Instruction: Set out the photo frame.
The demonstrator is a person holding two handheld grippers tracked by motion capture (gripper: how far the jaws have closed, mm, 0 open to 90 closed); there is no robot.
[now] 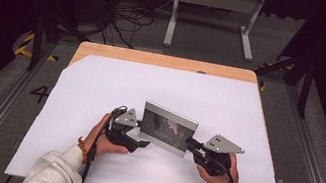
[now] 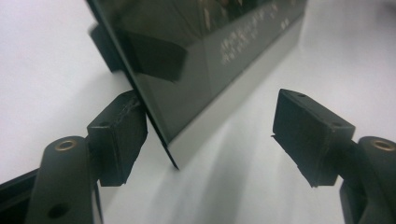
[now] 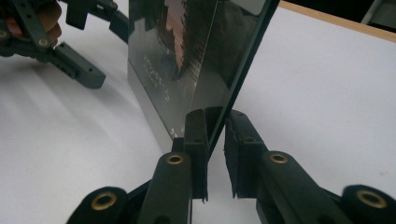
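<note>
On the white sheet [image 1: 96, 110] over the bench [image 1: 166, 61], near the front edge, a shiny dark frame [image 1: 167, 129] standing up on its long side – right claw [image 3: 215, 140] clenched on its right end, one jaw on each face; left claw [image 2: 210, 135] spread wide at its left end, one jaw touching the edge – no grip there

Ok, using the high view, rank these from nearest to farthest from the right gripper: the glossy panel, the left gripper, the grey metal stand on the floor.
1. Glossy panel: clamped at its right edge by the right gripper.
2. Left gripper: just across the panel, at its left end.
3. Grey metal stand: on the floor beyond the table's far edge.
</note>
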